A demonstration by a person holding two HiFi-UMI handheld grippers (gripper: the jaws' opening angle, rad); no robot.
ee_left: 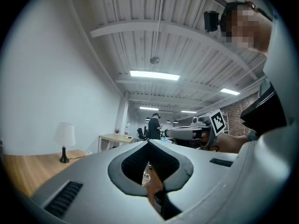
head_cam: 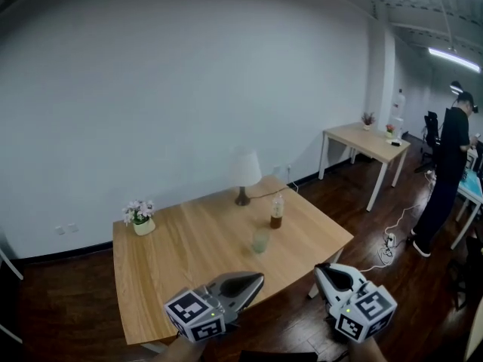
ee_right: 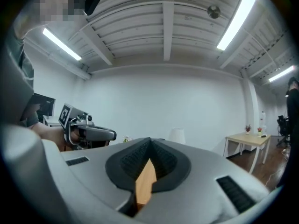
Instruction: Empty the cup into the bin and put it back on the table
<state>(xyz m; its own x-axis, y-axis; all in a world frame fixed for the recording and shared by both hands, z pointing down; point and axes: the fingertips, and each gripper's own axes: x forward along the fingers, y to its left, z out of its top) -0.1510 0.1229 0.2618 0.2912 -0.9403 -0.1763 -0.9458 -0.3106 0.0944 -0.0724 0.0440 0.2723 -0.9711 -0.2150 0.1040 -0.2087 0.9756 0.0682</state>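
A small translucent cup [head_cam: 259, 241] stands upright on the wooden table [head_cam: 189, 277], near its front right part. My left gripper [head_cam: 259, 278] is held low in front of the table's near edge, pointing up and right toward the cup, with its jaws shut and empty. My right gripper [head_cam: 321, 268] hovers off the table's front right corner, also shut with nothing in it. In the left gripper view the jaws [ee_left: 148, 142] meet at the tip, and the right gripper [ee_left: 187, 133] shows beyond. In the right gripper view the shut jaws [ee_right: 149, 140] point at the white wall.
On the table stand a flower pot [head_cam: 140, 222], a white lamp [head_cam: 244, 176] and a brown bottle [head_cam: 277, 212] just behind the cup. A second desk [head_cam: 366, 142] and a standing person [head_cam: 449, 172] are at the far right. Cables [head_cam: 389, 240] lie on the dark floor.
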